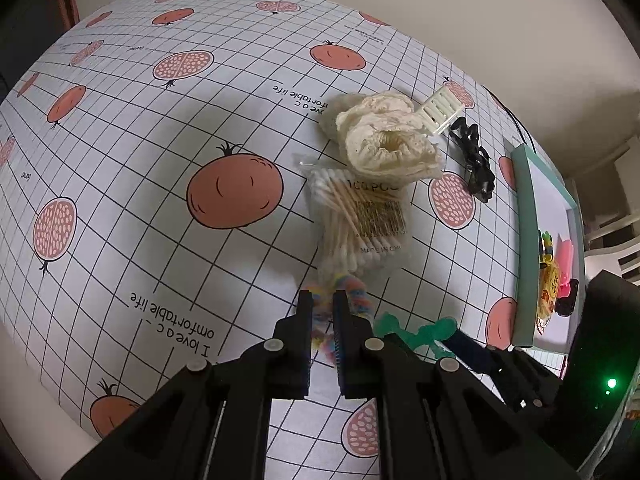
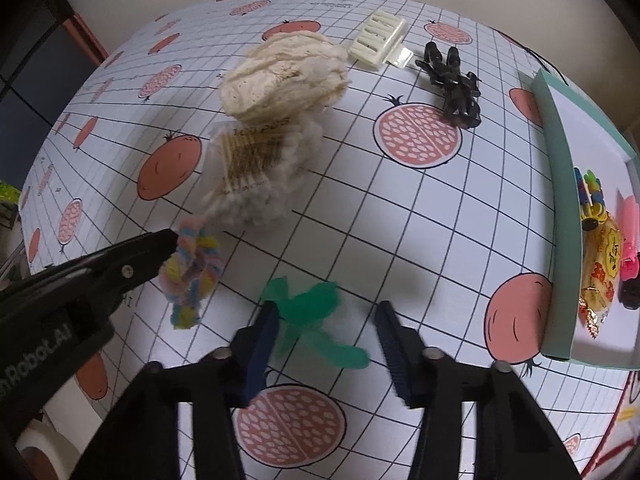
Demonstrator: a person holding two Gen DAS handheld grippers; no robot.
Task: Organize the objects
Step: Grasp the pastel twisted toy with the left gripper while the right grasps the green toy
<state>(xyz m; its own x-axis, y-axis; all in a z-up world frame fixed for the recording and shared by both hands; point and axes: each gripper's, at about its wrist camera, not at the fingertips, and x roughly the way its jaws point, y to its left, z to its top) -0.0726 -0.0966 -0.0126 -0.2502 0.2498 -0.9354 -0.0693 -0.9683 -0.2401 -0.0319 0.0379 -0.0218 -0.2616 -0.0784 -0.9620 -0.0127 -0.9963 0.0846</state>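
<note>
Your left gripper [image 1: 323,300] has its fingers closed on the pastel rainbow fuzzy scrunchie [image 2: 192,268], which sits low over the pomegranate-print gridded tablecloth [image 1: 160,160]. Your right gripper [image 2: 326,312] is spread wide, its left finger touching the flat green plastic figure-shaped piece [image 2: 308,312] lying on the cloth between the fingers. Just beyond the scrunchie lies the clear bag of wooden cotton swabs [image 1: 360,220], its near end touching the scrunchie; a crumpled cream knitted cloth [image 1: 384,136] overlaps the bag's far end. Behind that cloth a cream plastic slatted clip [image 2: 378,38] rests beside a black glossy claw hair clip [image 2: 454,84]. At your right stands a shallow teal-rimmed white tray [image 2: 560,184], holding a yellow snack packet [image 2: 600,264], a pink plastic item [image 2: 630,232] and a small multicoloured toy [image 2: 590,200], all crowded at its near end
</note>
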